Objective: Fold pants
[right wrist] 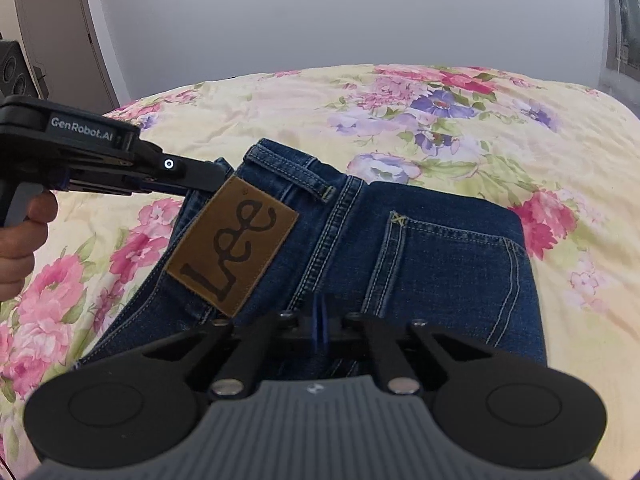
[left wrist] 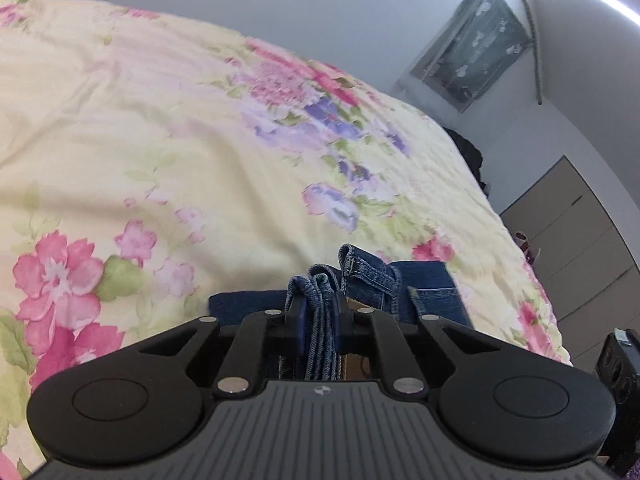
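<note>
Blue denim jeans (right wrist: 420, 264) lie folded on the floral bedspread (right wrist: 520, 152), back side up, with a brown "Lee" patch (right wrist: 234, 246) and a back pocket showing. My left gripper (left wrist: 318, 312) is shut on a bunched edge of the jeans waistband (left wrist: 320, 288). In the right wrist view it reaches in from the left (right wrist: 212, 178) and holds the waistband by the patch. My right gripper (right wrist: 320, 320) has its jaws closed together low over the jeans; whether denim is pinched between them is hidden.
The bedspread (left wrist: 160, 140) fills both views. A grey wardrobe (left wrist: 580, 248) and a dark speaker (left wrist: 620, 364) stand past the bed's right edge. A door (right wrist: 56, 32) and a speaker (right wrist: 12, 68) are beyond the far left corner.
</note>
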{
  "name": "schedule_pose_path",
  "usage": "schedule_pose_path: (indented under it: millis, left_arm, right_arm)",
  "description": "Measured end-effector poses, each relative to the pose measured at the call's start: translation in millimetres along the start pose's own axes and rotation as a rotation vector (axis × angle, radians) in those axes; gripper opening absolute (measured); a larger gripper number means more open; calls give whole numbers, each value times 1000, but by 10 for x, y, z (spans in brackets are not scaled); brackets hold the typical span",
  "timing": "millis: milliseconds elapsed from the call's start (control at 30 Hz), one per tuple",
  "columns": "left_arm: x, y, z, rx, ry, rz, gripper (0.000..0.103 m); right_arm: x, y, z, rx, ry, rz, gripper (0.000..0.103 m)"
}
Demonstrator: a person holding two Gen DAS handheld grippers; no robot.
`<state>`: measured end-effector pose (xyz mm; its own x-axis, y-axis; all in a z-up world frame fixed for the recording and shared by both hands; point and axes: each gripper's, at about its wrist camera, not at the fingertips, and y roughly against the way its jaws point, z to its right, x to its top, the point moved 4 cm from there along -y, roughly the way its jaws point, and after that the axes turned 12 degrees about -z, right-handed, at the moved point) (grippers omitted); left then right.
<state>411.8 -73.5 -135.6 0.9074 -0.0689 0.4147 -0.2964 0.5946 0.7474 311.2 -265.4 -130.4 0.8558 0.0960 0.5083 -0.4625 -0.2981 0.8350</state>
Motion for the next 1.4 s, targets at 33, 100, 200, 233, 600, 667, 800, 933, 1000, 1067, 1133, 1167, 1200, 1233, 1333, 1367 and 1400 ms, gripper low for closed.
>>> schedule_pose_path:
  millis: [33, 100, 200, 233, 600, 667, 800, 933, 1000, 1067, 1133, 1167, 1200, 1233, 1333, 1367, 1400]
  left_arm:
    - [-32, -67, -118, 9, 25, -5, 13]
    - [-79, -172, -366, -7, 124, -24, 14]
    - [-123, -167, -537, -53, 203, -27, 22]
    - [-110, -105, -527, -48, 210, -20, 23]
    - [5, 93, -49, -49, 86, 26, 44]
    - [4, -33, -62, -44, 99, 9, 44]
    - [10, -164, -121, -98, 131, 22, 44]
    - [50, -261, -131, -201, 171, 23, 44]
    - [60, -328, -98, -193, 164, 4, 44]
    - [75, -396, -85, -165, 170, 2, 44]
    - [86, -416, -81, -164, 185, 8, 41]
    - [82, -397, -51, -160, 180, 16, 29]
    - [75, -350, -2, -138, 157, 33, 14]
    - [67, -261, 90, -102, 108, 52, 13]
    - [53, 47, 375, -60, -15, 90, 9]
    - [51, 167, 473, -49, -58, 102, 8]
    - [51, 241, 516, -39, -80, 106, 8]
  right_arm:
    - [-8, -67, -6, -2, -1, -8, 0]
    - [-42, -161, -16, -6, 4, -15, 0]
    - [-75, -206, -21, -5, 18, -13, 0]
    - [-75, -203, -18, -2, 22, -14, 0]
    - [33, -52, 52, 26, 1, -9, 1]
    - [86, 99, 128, 3, -4, 32, 1]
    - [140, 280, 442, -56, -34, 59, 1]
    - [22, 353, 802, -89, -94, 60, 1]
    - [-47, 377, 941, -96, -128, 64, 1]
    - [-109, 374, 1035, -84, -155, 60, 1]
    - [-153, 376, 1070, -80, -160, 63, 1]
    - [-166, 382, 1071, -82, -162, 65, 1]
    - [-168, 389, 1064, -85, -163, 67, 1]
    - [-168, 407, 1052, -90, -159, 69, 1]
    - [-157, 521, 1017, -109, -126, 90, 1]
    - [-155, 571, 1010, -115, -115, 101, 1]
    - [-153, 622, 1003, -118, -104, 113, 1]
